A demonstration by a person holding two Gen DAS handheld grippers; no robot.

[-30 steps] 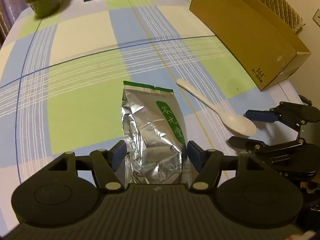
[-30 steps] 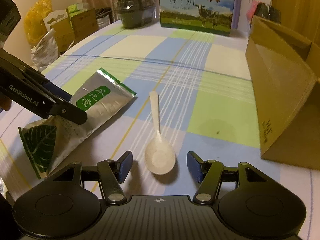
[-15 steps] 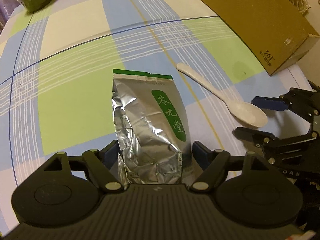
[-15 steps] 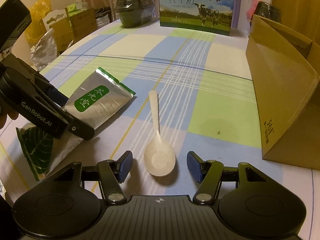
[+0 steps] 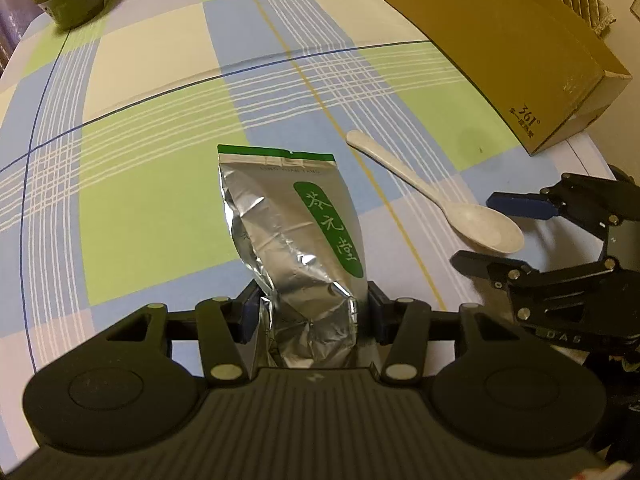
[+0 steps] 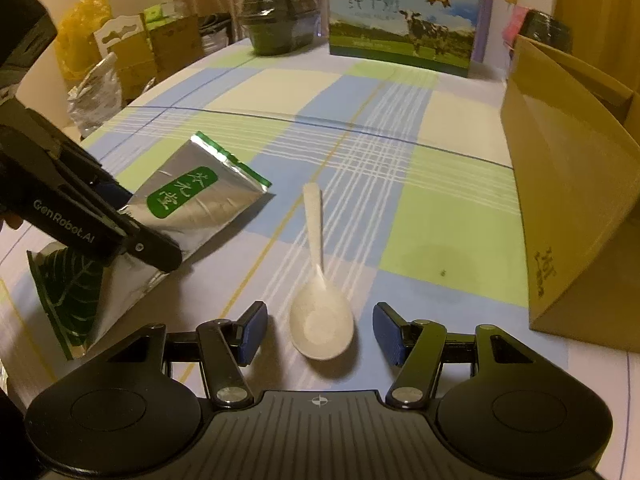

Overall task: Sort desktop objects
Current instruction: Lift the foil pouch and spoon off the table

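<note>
A silver foil tea pouch (image 5: 292,220) with a green label lies on the checked tablecloth, its near end crumpled between the pads of my left gripper (image 5: 312,308), which is shut on it. In the right wrist view the same pouch (image 6: 200,204) points away from the left gripper (image 6: 136,228). A white spoon (image 6: 314,216) lies to the right of the pouch. Its bowl sits between the fingers of my right gripper (image 6: 320,328), which stands open without touching it. From the left wrist view, the spoon (image 5: 440,204) and the right gripper (image 5: 500,236) are at the right.
A second pouch with a leaf print (image 6: 68,300) lies under the left gripper. An open cardboard box (image 6: 568,200) stands along the right side. A milk carton (image 6: 400,20) and a dark wrapped container (image 6: 280,20) stand at the far end. Bags and boxes sit beyond the table's left edge.
The left gripper's fingers have closed in on the foil pouch and now pinch its near end. The right gripper and the spoon have stayed where they were.
</note>
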